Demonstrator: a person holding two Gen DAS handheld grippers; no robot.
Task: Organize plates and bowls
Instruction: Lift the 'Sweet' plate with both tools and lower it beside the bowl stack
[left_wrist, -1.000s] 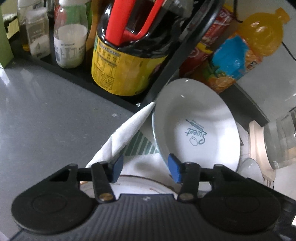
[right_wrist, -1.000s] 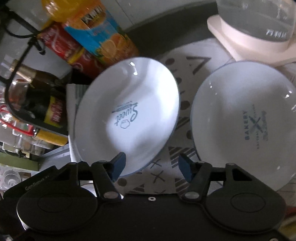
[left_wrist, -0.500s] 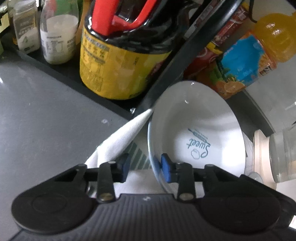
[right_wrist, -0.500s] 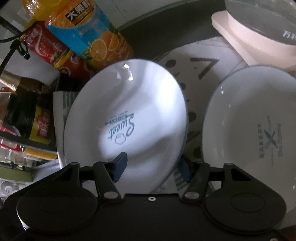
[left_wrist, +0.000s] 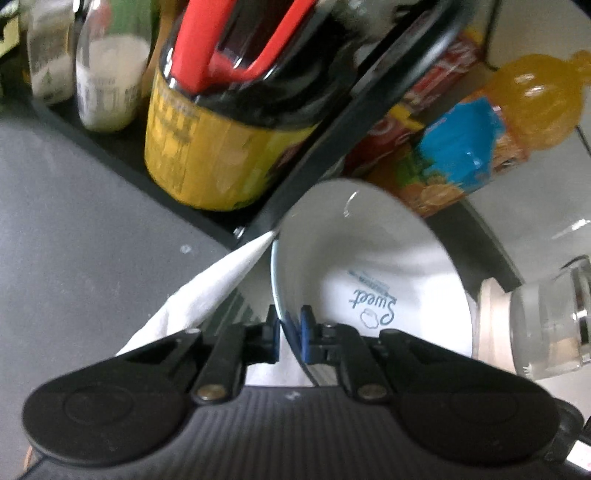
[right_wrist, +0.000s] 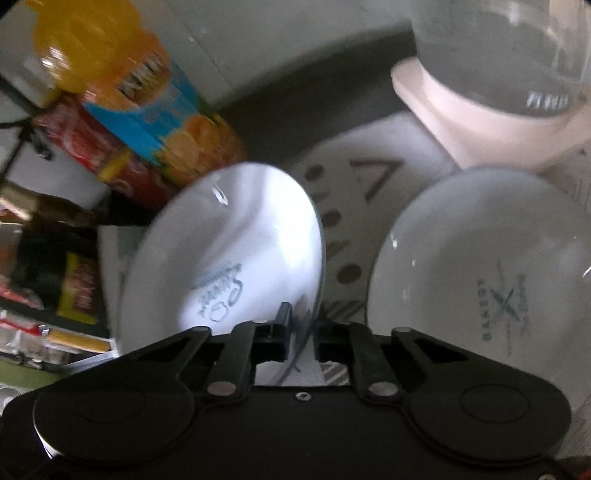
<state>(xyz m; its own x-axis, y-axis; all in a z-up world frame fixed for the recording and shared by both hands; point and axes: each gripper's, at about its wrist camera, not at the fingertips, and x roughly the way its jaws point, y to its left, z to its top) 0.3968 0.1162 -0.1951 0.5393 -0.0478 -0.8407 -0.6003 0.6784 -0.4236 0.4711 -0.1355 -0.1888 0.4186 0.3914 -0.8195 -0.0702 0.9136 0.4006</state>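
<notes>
A white bowl printed "Sweet" (left_wrist: 369, 266) is tilted up on a patterned cloth (right_wrist: 373, 173). My left gripper (left_wrist: 290, 334) is shut on its near left rim. The same bowl (right_wrist: 236, 251) shows in the right wrist view, where my right gripper (right_wrist: 301, 339) is shut on its right rim. A second white bowl printed "Bakery" (right_wrist: 480, 266) lies flat on the cloth to the right, apart from both grippers.
A dark jar with a yellow label (left_wrist: 221, 155), a milk bottle (left_wrist: 110, 77), an orange juice bottle (left_wrist: 480, 147) and red cans (right_wrist: 92, 151) crowd the back. A glass kettle on a pale base (right_wrist: 498, 92) stands at the right. Grey counter (left_wrist: 74, 229) lies at the left.
Both grippers have closed onto the "Sweet" bowl's rim from open. The bowl has tipped up more steeply.
</notes>
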